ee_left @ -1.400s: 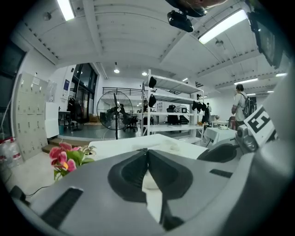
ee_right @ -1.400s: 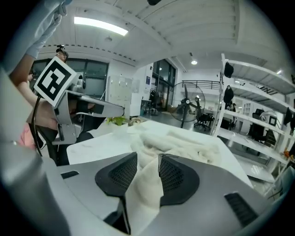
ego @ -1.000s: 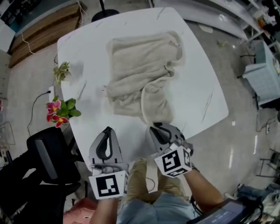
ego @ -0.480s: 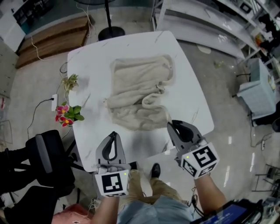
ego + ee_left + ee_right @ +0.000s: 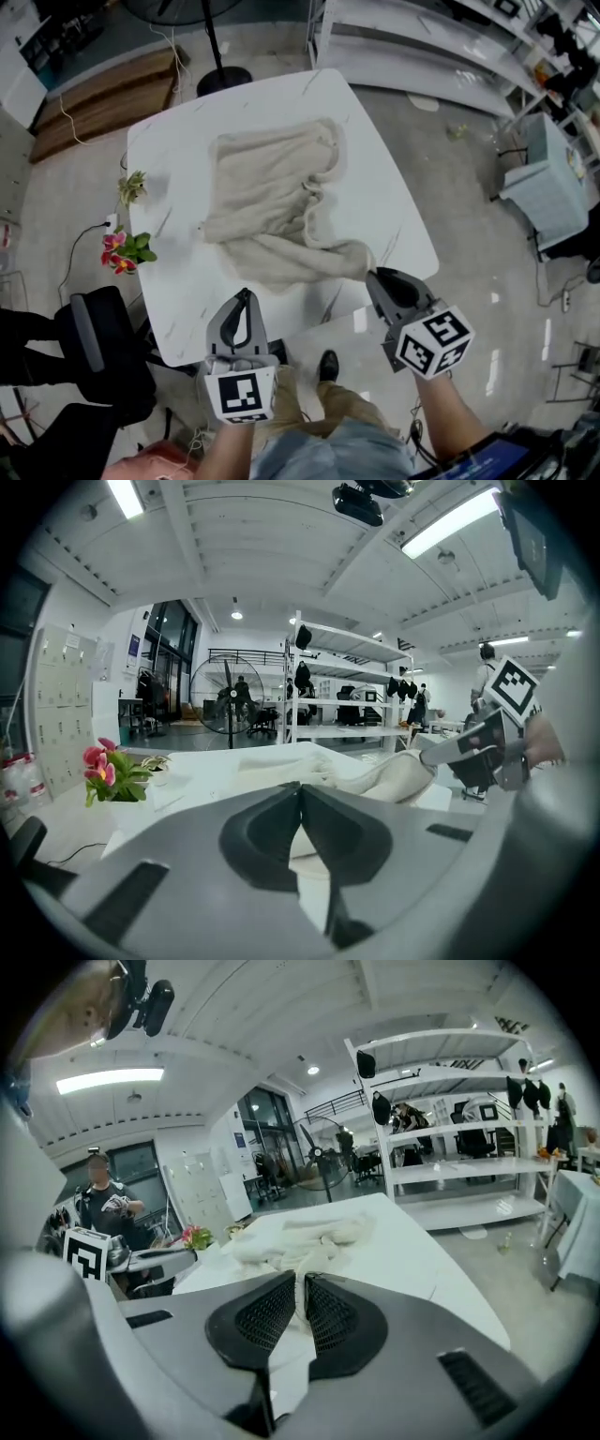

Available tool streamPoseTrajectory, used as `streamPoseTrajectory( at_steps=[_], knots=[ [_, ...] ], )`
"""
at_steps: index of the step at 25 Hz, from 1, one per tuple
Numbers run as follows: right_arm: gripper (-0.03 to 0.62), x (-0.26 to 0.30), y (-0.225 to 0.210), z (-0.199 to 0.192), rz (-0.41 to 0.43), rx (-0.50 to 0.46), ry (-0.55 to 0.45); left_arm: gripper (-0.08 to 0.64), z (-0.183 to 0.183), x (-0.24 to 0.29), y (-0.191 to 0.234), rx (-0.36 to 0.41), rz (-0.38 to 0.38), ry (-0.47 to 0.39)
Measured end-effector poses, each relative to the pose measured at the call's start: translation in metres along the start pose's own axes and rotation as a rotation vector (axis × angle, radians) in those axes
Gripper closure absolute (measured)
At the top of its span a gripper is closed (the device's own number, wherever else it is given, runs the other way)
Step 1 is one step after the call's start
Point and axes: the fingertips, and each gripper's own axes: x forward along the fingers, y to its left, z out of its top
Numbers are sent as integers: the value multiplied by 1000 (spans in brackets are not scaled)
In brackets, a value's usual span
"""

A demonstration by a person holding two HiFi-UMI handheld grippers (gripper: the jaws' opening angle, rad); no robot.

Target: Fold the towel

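One white table [image 5: 394, 216], bare along its right side; one beige towel [image 5: 267, 197], crumpled across the table's middle, its near-right corner drawn out toward the near right edge; one black chair [image 5: 94, 342], on the floor at the near left, beside the table; right gripper [image 5: 375, 277], jaws just lately closing, pinching that towel corner; left gripper [image 5: 244, 295], jaws pressed together, over the table's near edge, apart from the towel; one pink flowering plant [image 5: 120, 253], at the table's left edge; one smaller green sprig [image 5: 133, 185], just beyond it.

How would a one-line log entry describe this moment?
left gripper: shut, empty | right gripper: just closed on towel end | towel: crumpled on table, unfolded
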Motion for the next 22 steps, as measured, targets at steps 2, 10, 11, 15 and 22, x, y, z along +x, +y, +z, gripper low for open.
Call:
streamPoseTrajectory(
  at_steps=[2, 10, 11, 15, 22],
  knots=[
    [546, -1, 2, -21, 7, 7, 32, 552, -7, -4, -7, 4, 0, 14],
    [546, -22, 33, -41, 111, 18, 41, 552, -25, -35, -29, -6, 20, 32],
    [546, -28, 38, -36, 128, 23, 30, 552, -24, -39, -33, -9, 22, 27],
    [546, -58, 56, -23, 187, 23, -12, 552, -18, -55, -47, -11, 39, -8],
    [546, -101, 74, -31, 262, 29, -37, 552, -18, -88, -58, 4, 107, -48]
  ],
)
